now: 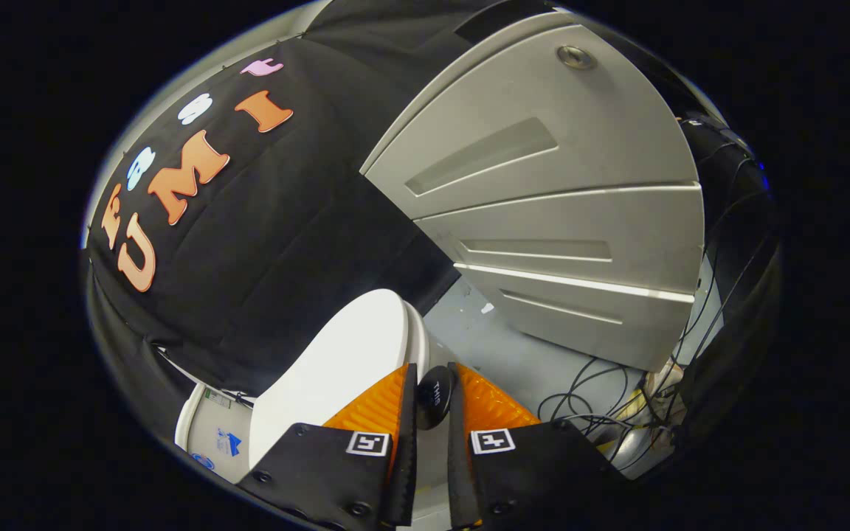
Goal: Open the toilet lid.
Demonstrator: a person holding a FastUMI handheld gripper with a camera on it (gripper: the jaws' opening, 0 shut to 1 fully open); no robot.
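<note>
Clamping with the gripper [432, 377] at the bottom centre of the frame: both fingers [375, 404] drawn nearly together, leaving a narrow slot, and appearing to press on a small dark tab [434, 398] lodged between the fingertips. Judging the tab to be the pull point at the lid's rim, which would explain the narrow pinch: gripping a small handle instead of trying to span the broad, smooth panel.

Locating the toilet lid [336, 369] just left of the fingertips, in the lower centre-left: a white oval panel standing on edge as framed, its rim touching or just beside the left finger and running up past the tips. Noting the white toilet body [207, 435] at lower left, behind and below the lid.

Registering a grey cabinet [558, 199] across the upper right, well beyond the fingers, and loose cables [602, 405] on the floor at lower right. Treating both as clearance limits while swinging the lid.
</note>
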